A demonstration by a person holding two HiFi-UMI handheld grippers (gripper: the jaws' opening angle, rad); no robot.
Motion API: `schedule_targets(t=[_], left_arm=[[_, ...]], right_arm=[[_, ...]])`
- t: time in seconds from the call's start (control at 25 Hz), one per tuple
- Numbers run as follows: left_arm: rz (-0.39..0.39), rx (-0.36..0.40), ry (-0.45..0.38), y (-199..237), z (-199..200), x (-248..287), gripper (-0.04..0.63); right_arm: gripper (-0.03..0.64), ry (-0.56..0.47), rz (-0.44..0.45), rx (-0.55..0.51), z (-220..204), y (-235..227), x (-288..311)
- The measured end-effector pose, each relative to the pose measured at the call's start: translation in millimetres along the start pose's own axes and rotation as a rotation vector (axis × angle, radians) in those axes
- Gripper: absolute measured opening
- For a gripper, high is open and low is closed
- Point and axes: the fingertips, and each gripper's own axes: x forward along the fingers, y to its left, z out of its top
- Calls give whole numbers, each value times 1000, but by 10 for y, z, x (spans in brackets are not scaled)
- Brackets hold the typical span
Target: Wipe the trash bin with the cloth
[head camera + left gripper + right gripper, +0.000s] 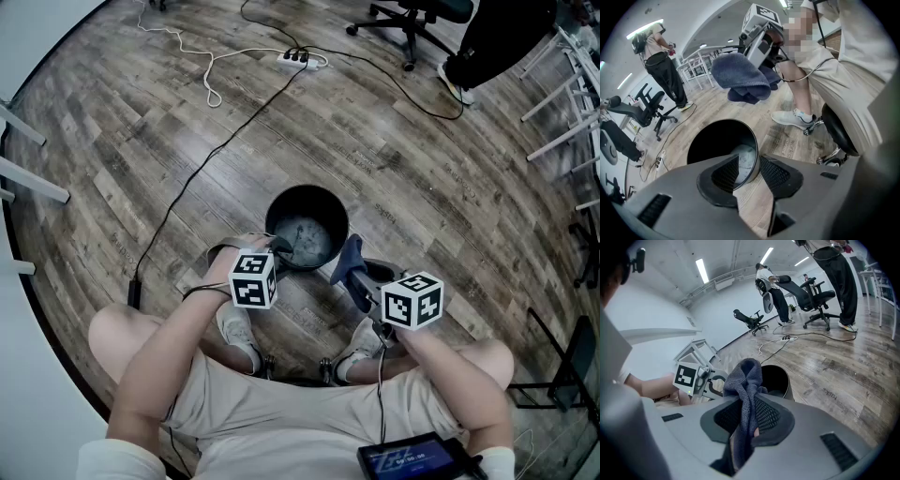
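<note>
Black trash bin (281,214) standing on the wood floor (375,141) by the person's shoes (239,330), left gripper (749,171) with jaws apart, one on each side of the bin's rim, right gripper (747,416) just beside the bin, jaws squeezing a blue cloth (745,380).

Left gripper (750,172) steeply down, jaws apart; right gripper (746,416) shallower, jaws closed.

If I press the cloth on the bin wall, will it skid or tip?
It likely skids: the bin looks empty and thin-walled, standing on smooth wood floor. A sideways push near the rim may tip it. The left gripper straddles the rim with jaws apart, so it probably steadies little.
</note>
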Motion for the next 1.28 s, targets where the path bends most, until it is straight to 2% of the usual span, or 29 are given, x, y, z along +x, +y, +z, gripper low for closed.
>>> schedule_targets(t=[0.32,0.56,0.64,0.76,0.84,0.96,1.08,1.28], left_arm=[[33,122,156,-15,-302,288,140],[49,169,190,8,-334,425,138],[27,147,182,-12,-329,489,138],[-33,69,161,-74,-327,579,138],[-46,56,164,-104,-351,645,135],[-49,9,145,-88,-362,686,87],[-70,-35,122,-69,-358,685,87],[-61,-17,99,-104,-308,702,86]], right_arm=[[61,-2,8,80,-45,10,13],[60,53,-49,-27,-200,-32,69],[61,65,-47,4,-271,-76,113],[61,69,-22,113,-347,-130,184],[61,64,-4,191,-406,-163,225],[60,28,15,323,-541,-260,263],[60,57,-35,306,-736,-394,327],[60,71,-82,251,-855,-419,596]])
